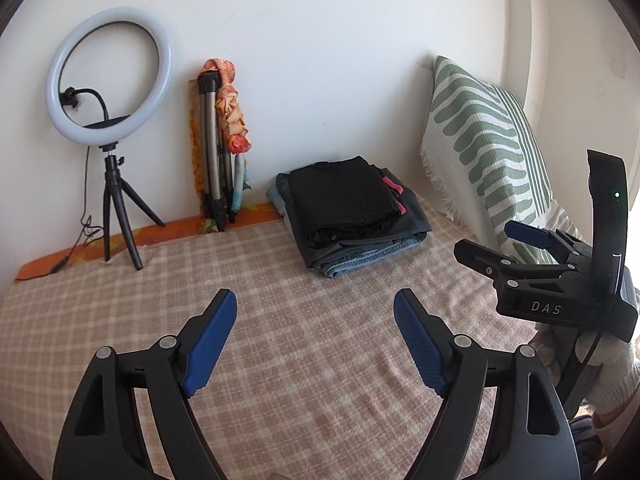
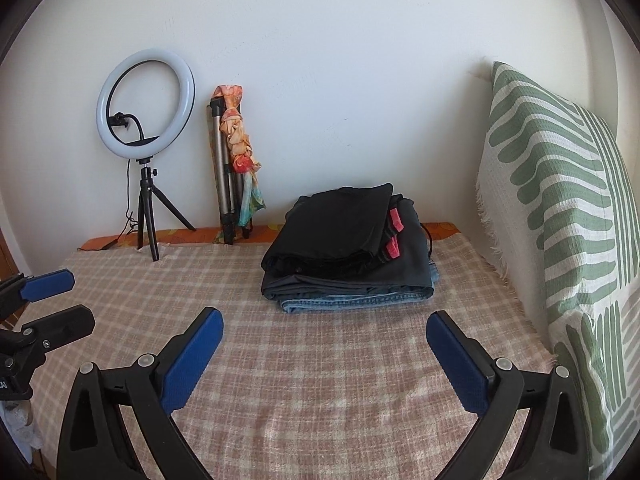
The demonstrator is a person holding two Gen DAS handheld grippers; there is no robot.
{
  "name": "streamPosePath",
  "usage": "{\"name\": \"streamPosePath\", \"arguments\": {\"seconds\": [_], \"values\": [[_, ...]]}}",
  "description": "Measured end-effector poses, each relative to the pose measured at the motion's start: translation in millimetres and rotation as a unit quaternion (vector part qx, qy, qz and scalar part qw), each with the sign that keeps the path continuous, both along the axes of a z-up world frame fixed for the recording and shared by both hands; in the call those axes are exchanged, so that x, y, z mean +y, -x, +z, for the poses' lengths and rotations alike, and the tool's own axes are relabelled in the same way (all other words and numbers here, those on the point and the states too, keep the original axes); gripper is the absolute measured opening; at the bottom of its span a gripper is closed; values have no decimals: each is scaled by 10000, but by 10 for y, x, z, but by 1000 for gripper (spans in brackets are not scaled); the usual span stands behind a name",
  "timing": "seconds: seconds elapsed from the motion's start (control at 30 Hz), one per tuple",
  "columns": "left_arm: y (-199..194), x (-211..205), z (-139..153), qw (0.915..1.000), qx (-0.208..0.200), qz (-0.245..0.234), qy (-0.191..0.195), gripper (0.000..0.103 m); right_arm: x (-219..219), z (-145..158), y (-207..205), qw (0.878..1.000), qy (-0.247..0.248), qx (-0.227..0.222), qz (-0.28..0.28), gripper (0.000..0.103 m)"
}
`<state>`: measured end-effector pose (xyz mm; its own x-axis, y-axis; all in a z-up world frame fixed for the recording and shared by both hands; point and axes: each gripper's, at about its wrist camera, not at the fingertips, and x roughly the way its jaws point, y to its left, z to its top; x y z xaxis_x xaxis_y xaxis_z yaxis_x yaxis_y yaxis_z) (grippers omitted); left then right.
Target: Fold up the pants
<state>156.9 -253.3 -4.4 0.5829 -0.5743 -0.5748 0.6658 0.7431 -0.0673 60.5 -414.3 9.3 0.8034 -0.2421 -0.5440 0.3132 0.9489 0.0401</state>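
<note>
A stack of folded pants (image 1: 352, 212) lies at the back of the bed, black pants on top, dark grey under them, blue jeans at the bottom; it also shows in the right wrist view (image 2: 344, 248). My left gripper (image 1: 315, 308) is open and empty, above the checked blanket (image 1: 280, 340), short of the stack. My right gripper (image 2: 324, 328) is open and empty, just in front of the stack. The right gripper also shows in the left wrist view (image 1: 492, 246) at the right, the left gripper in the right wrist view (image 2: 66, 304) at the left.
A ring light on a small tripod (image 1: 110, 80) and a folded tripod with a scarf (image 1: 220, 152) stand against the back wall. A green and white pillow (image 1: 484, 152) leans at the right, close to the stack. The blanket (image 2: 320, 380) covers the bed.
</note>
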Motion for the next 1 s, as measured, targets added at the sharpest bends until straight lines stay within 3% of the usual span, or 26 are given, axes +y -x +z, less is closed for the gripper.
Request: {"name": "streamPosePath", "arguments": {"seconds": [0.37, 1.0], "values": [[189, 361, -150, 9990, -233, 372, -111, 81, 267, -214, 125, 9999, -84, 63, -3, 103], [239, 636, -272, 9970, -114, 695, -316, 81, 333, -283, 195, 9997, -239, 53, -3, 103]]}}
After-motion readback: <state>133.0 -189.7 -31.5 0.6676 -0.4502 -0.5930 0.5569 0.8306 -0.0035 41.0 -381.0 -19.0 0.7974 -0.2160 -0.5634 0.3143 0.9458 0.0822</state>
